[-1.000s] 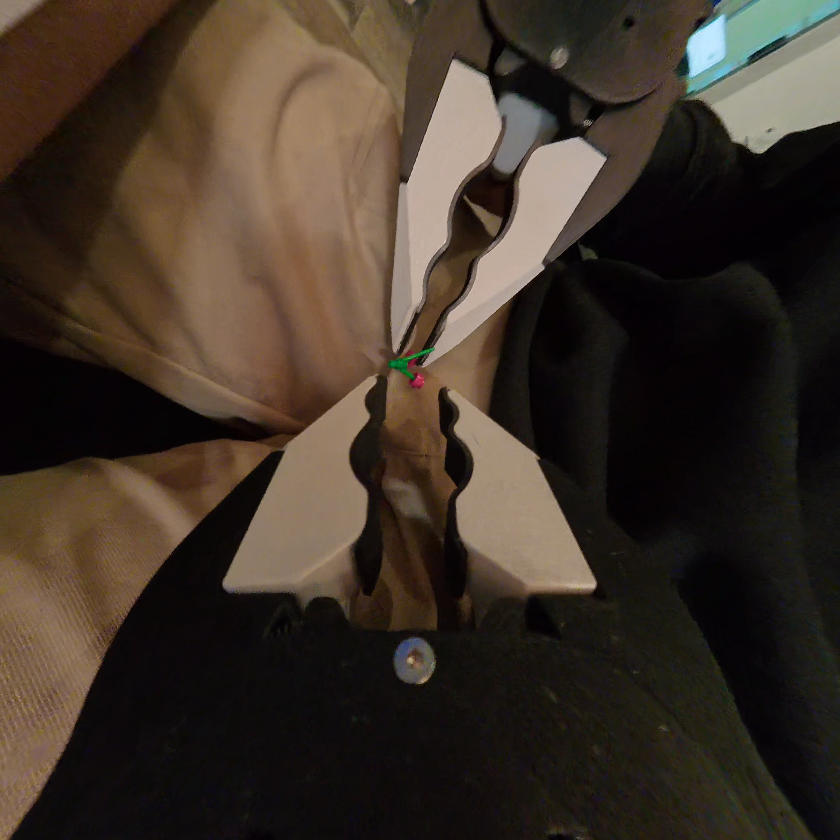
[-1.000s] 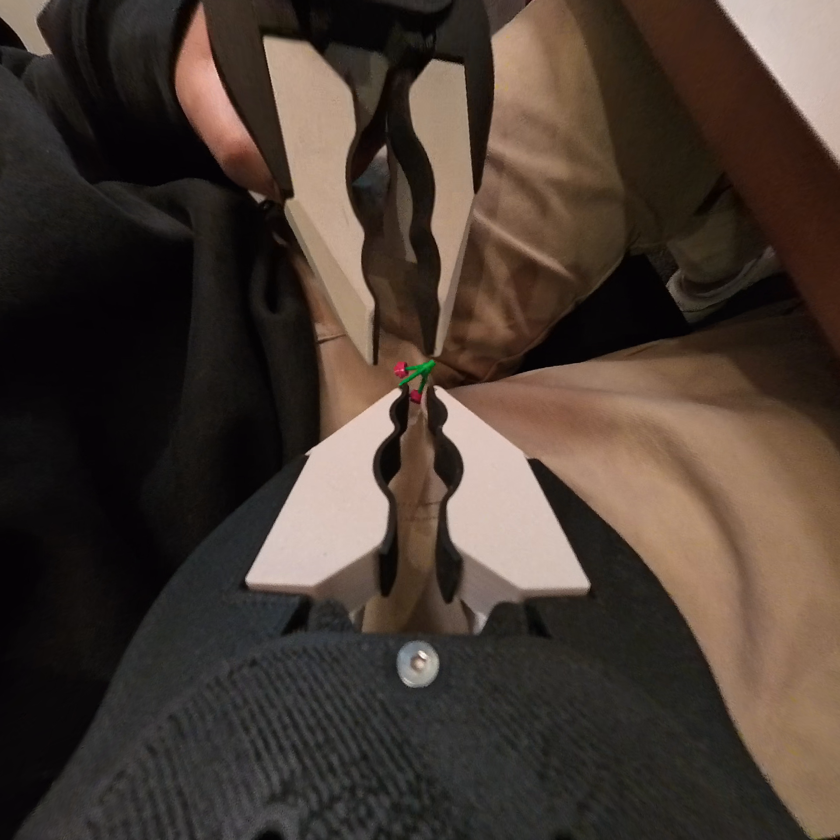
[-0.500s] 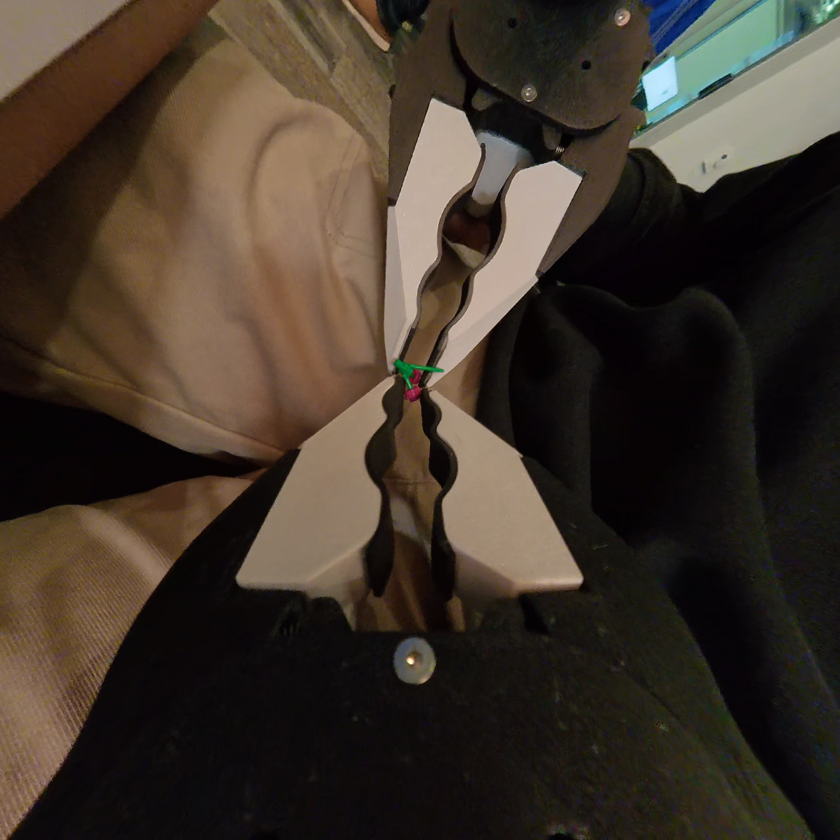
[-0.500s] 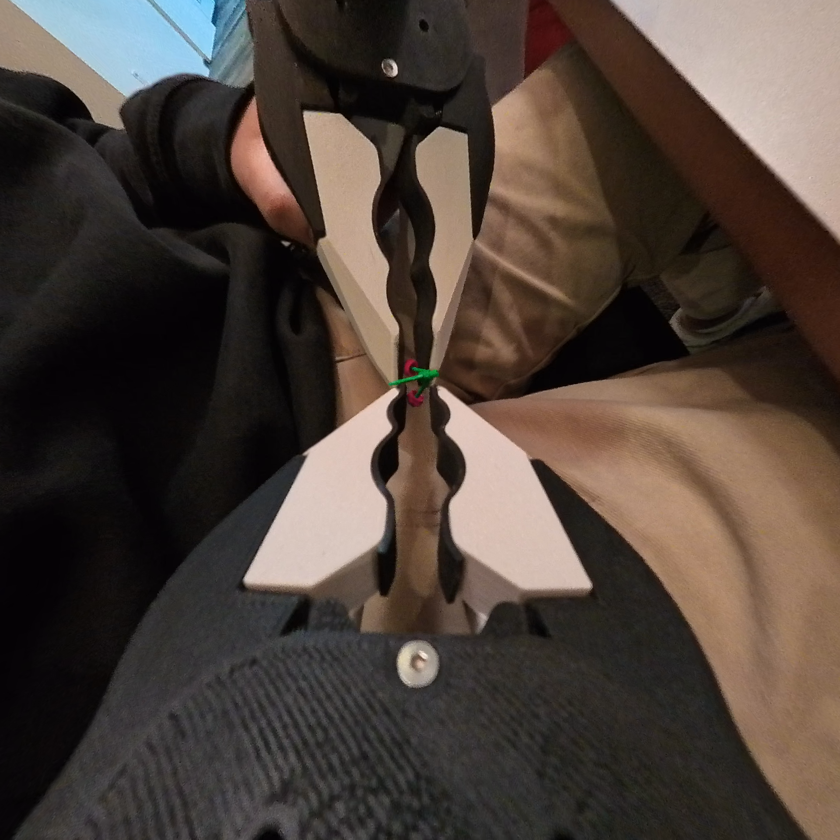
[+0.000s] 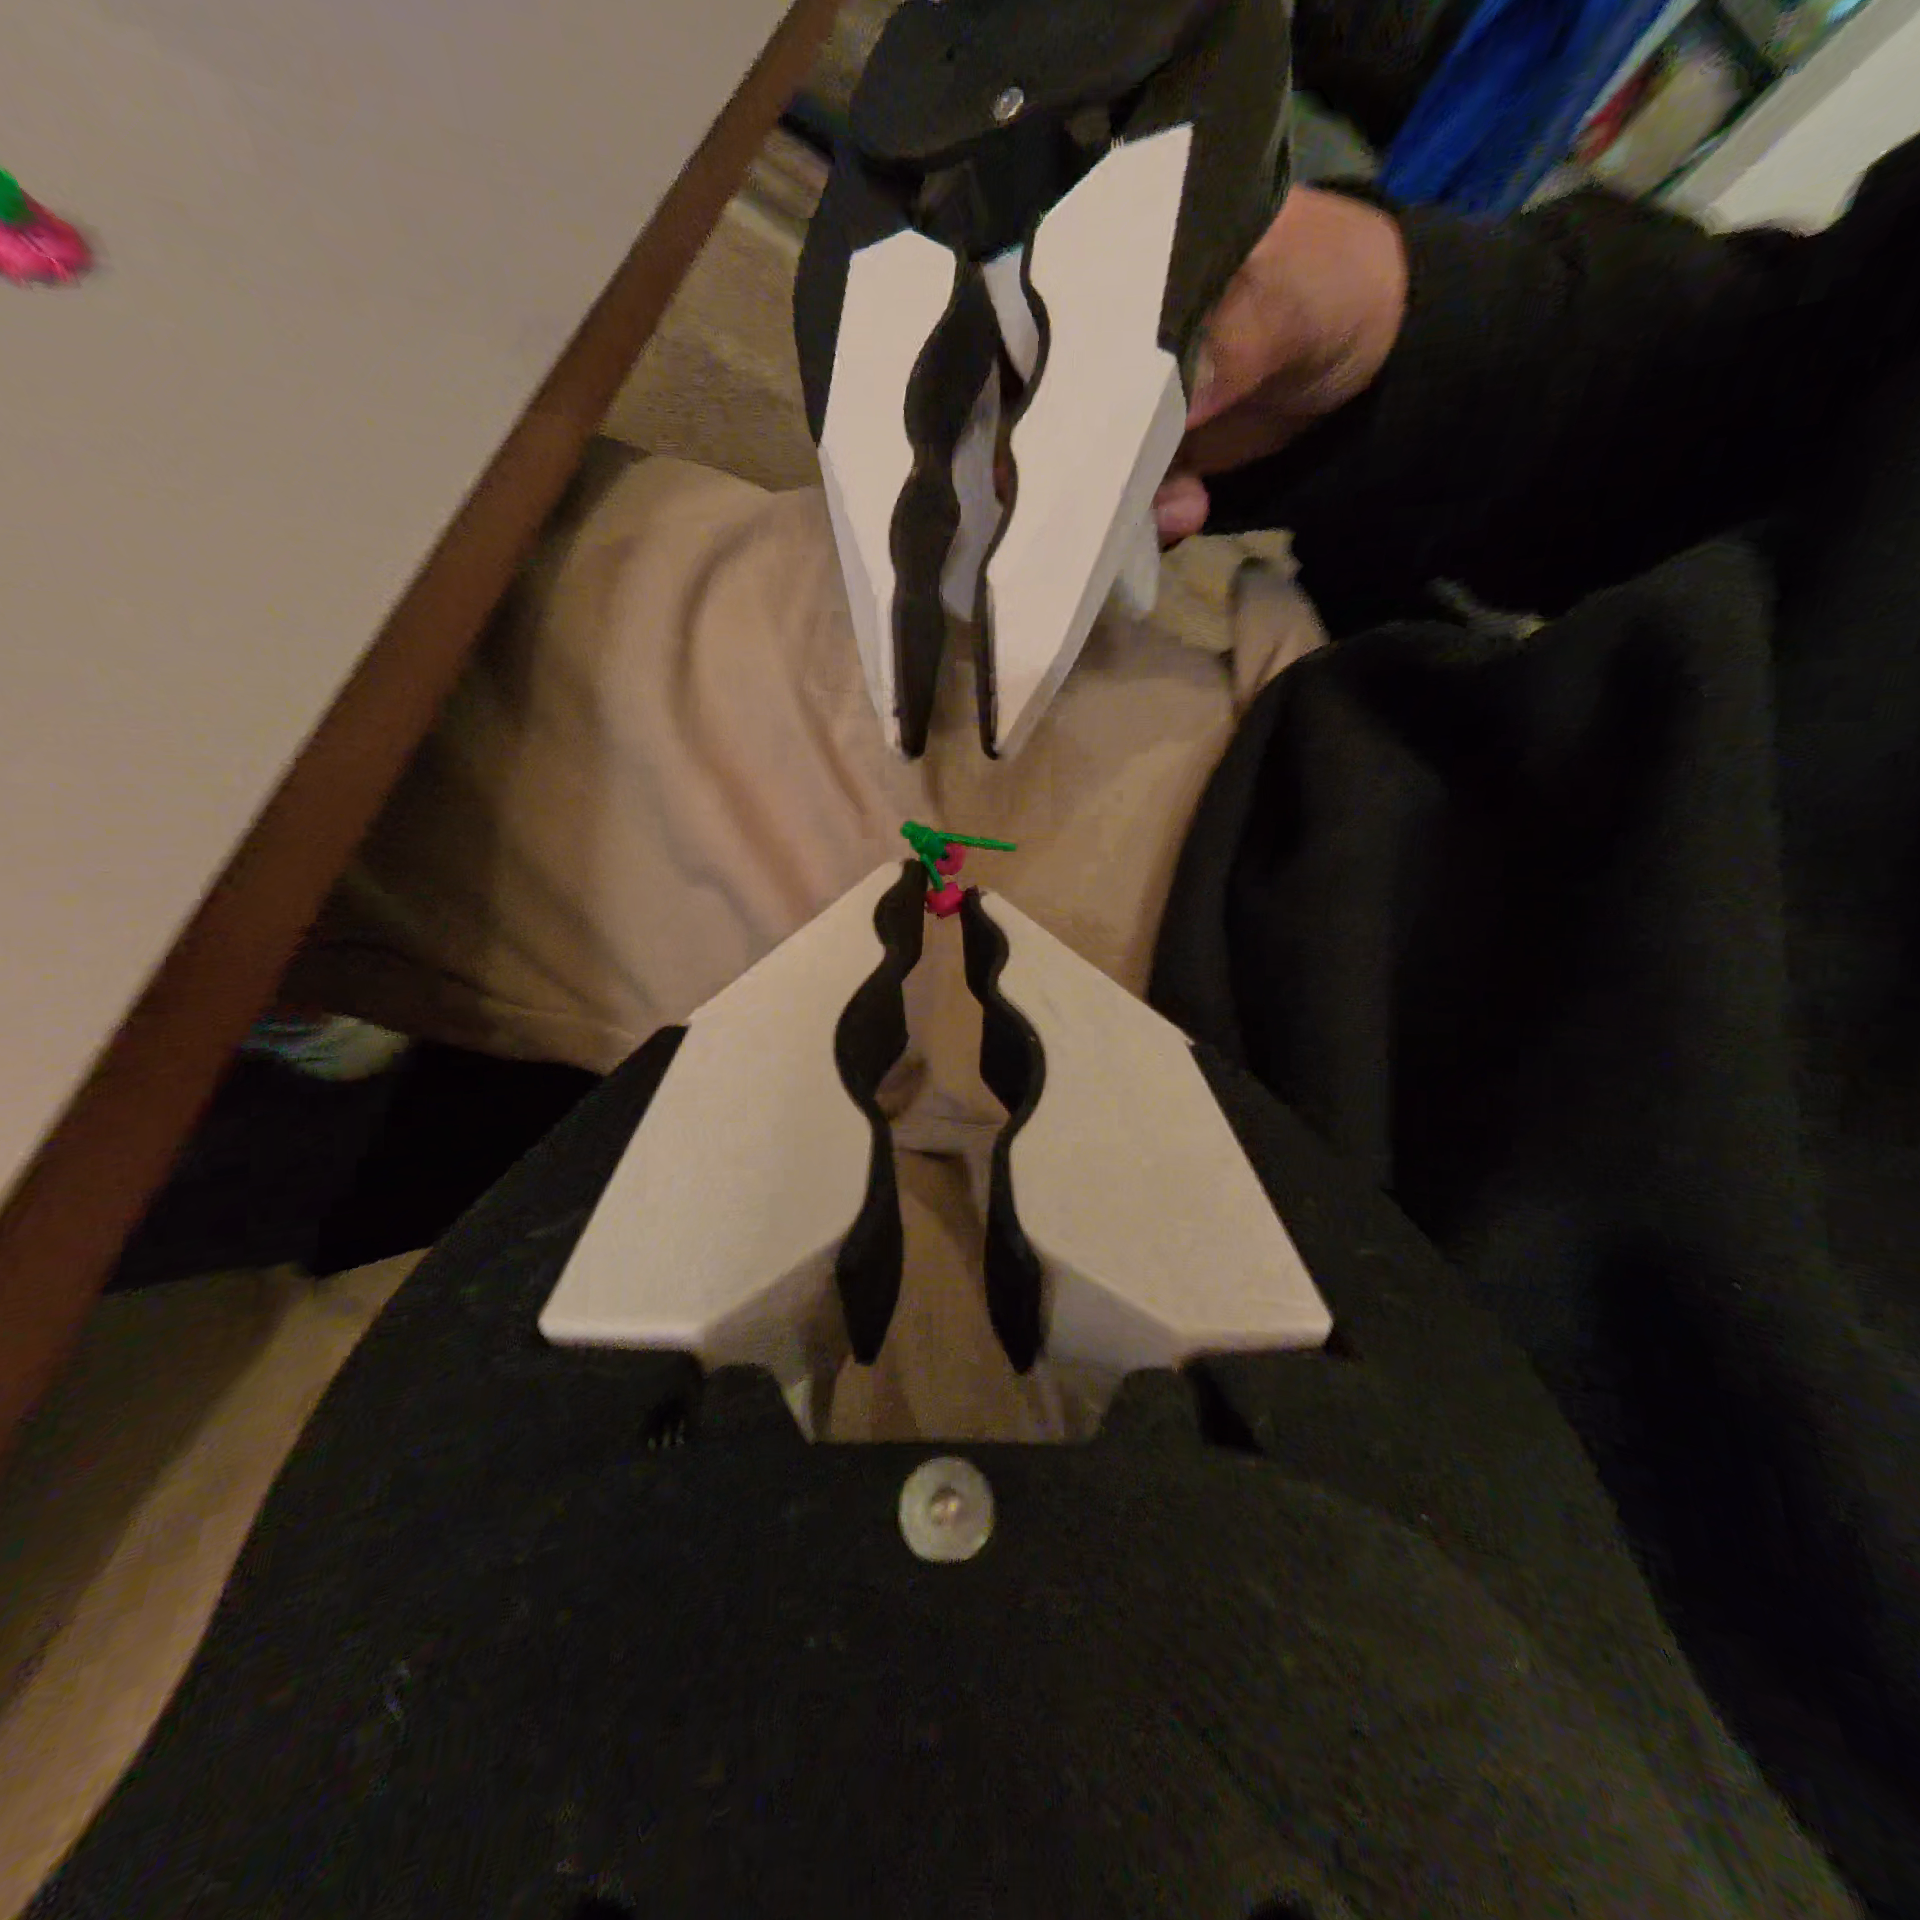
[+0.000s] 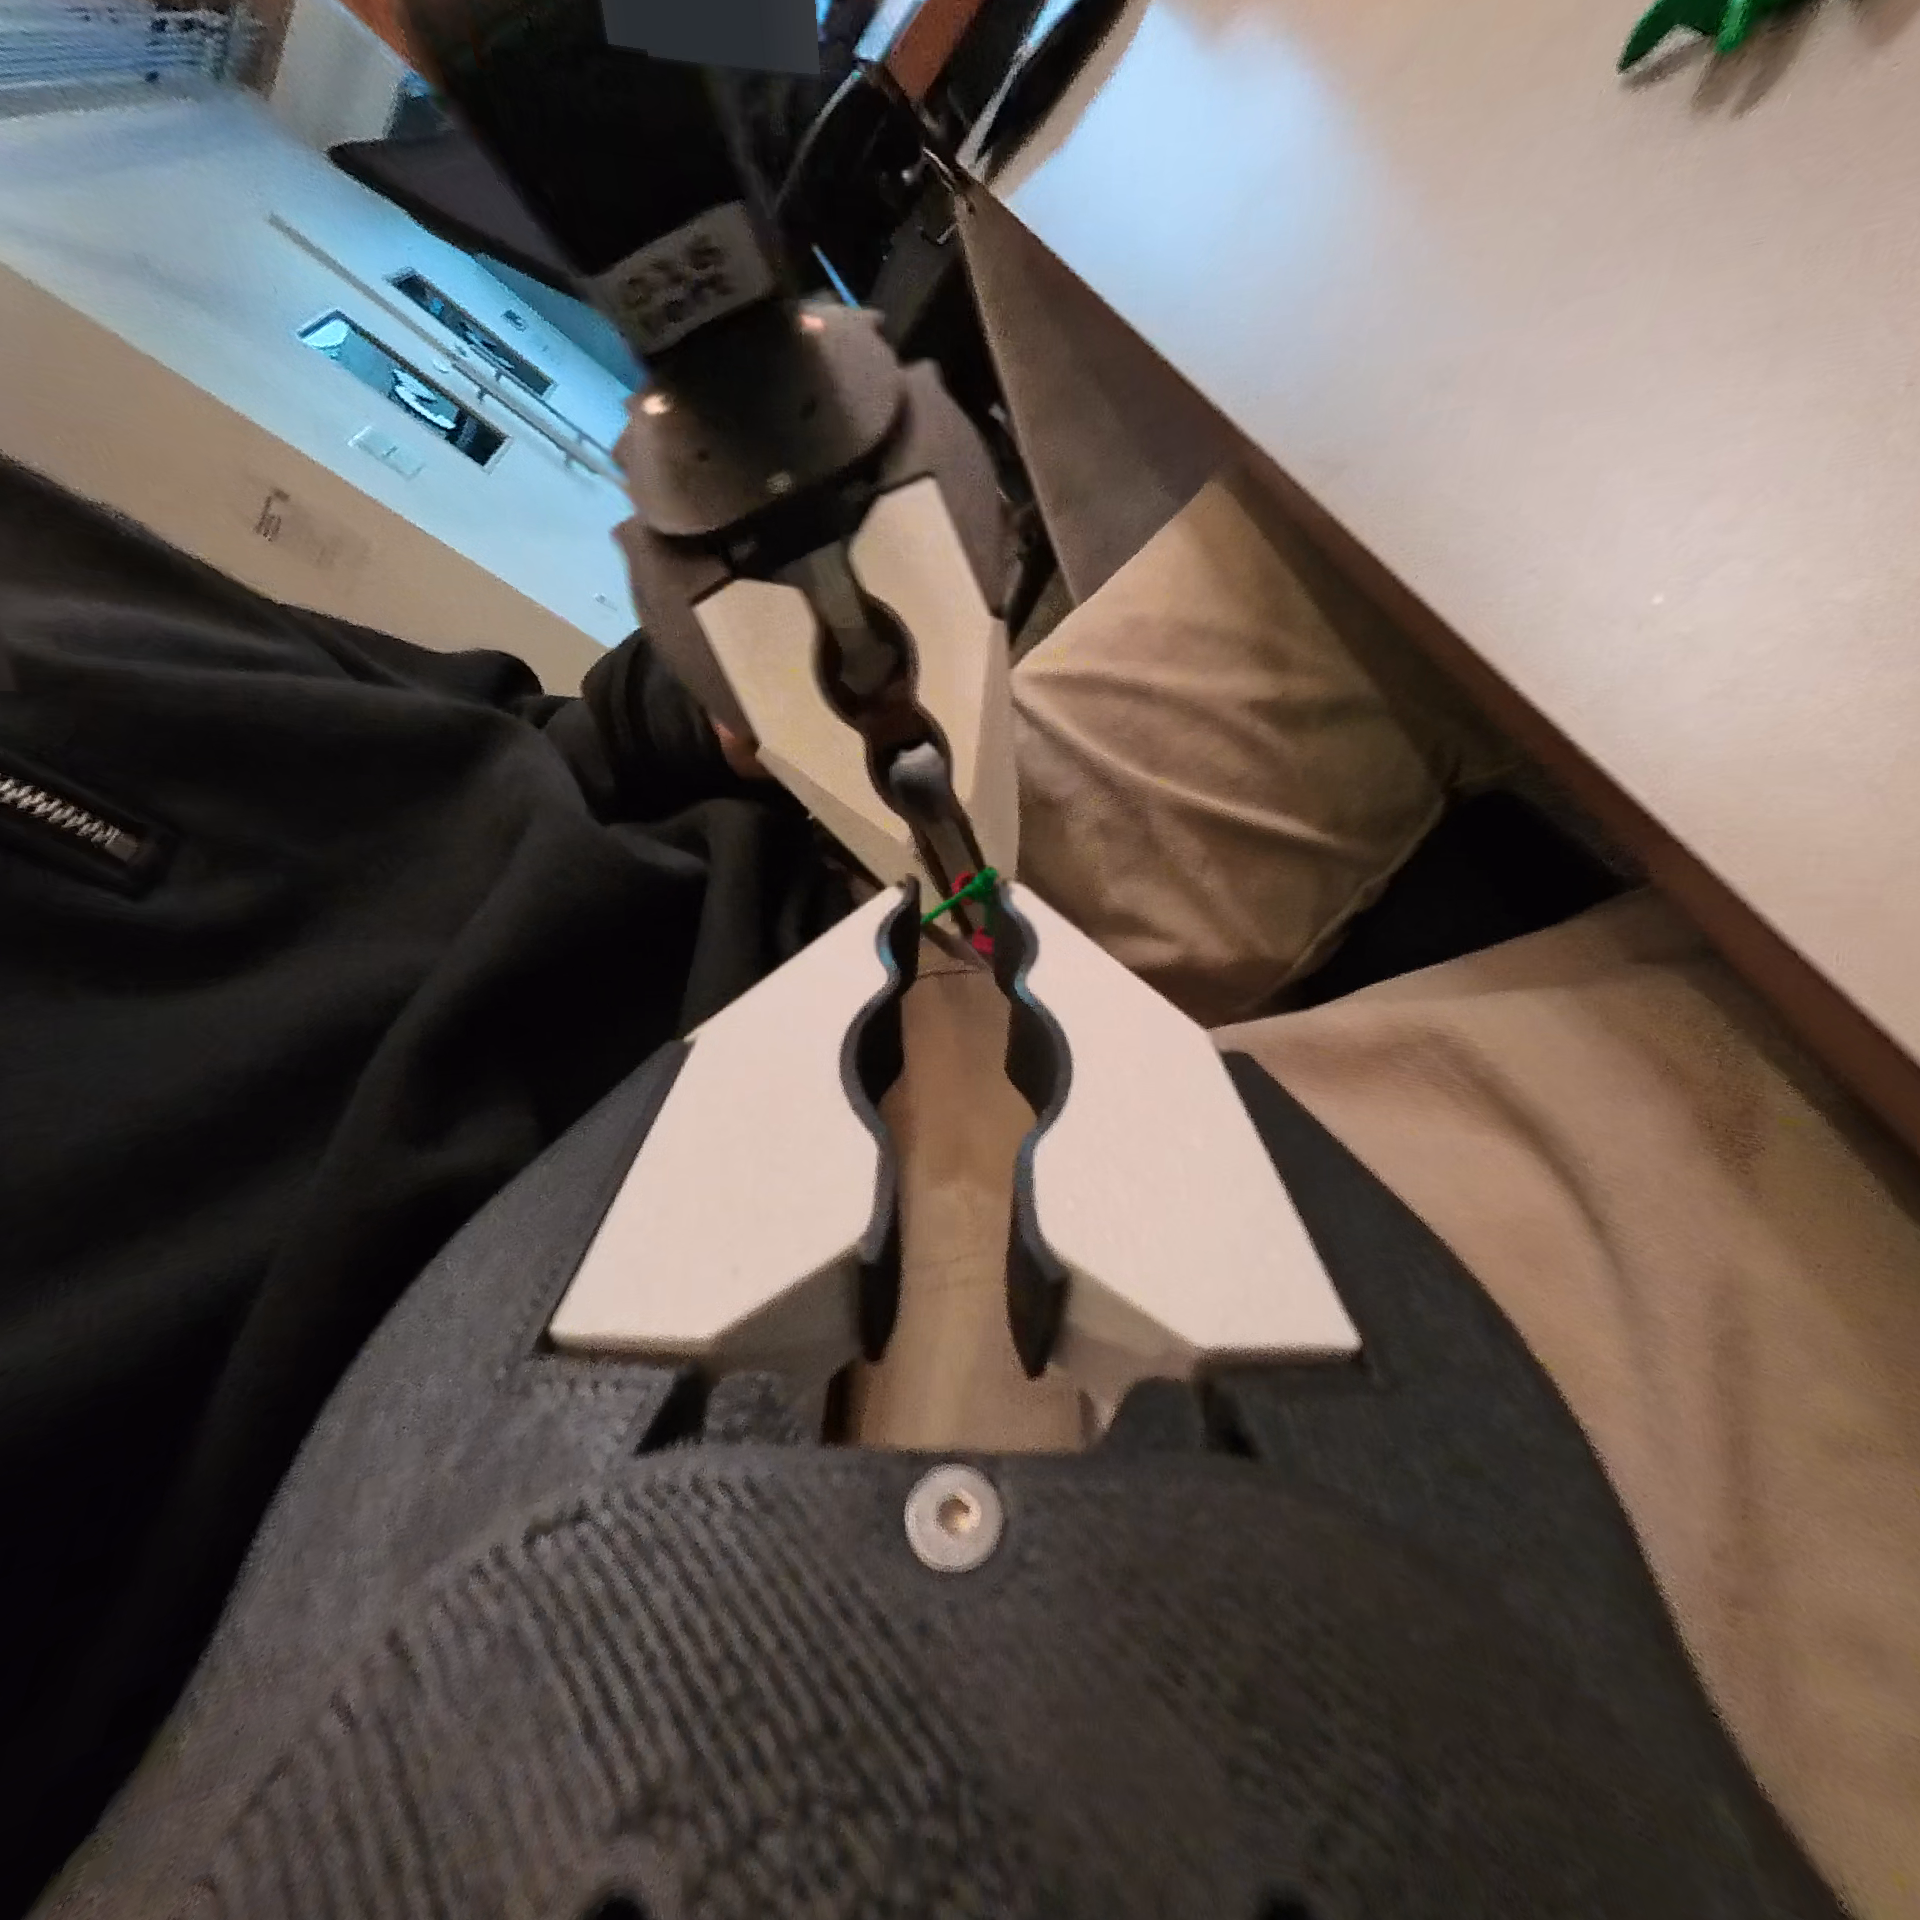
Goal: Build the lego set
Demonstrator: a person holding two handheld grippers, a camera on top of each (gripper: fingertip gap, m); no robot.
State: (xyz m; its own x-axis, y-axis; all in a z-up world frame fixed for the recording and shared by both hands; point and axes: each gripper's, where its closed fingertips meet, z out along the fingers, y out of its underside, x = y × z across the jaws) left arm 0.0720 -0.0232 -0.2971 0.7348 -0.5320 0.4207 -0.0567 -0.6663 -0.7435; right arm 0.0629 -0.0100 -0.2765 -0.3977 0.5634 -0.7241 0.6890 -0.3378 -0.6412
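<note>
A tiny lego piece, a green stem [image 5: 951,840] with small pink round parts [image 5: 943,902], sits at the tips of my left gripper [image 5: 940,902], which is shut on its lower pink part. My right gripper [image 5: 951,746] points at it from above in the left wrist view, a short gap away, its jaws slightly apart and empty. In the right wrist view the piece [image 6: 971,902] shows just beyond my right gripper [image 6: 961,906], held by the left gripper's fingertips [image 6: 940,831]. All this hangs over the person's lap, below the table edge.
The white table top [image 5: 260,416] with a brown edge [image 6: 1558,790] runs beside the grippers. A pink lego part [image 5: 31,239] and a green lego part [image 6: 1714,31] lie on it. Beige trousers [image 5: 675,727], a black jacket [image 6: 312,935] and a hand [image 5: 1288,332] are close by. Only a small space, under 4 cm, lies between the two pairs of fingers.
The right gripper has let go of the piece and drawn back from it. The left gripper keeps it. Both views have swung up so the table top shows.
</note>
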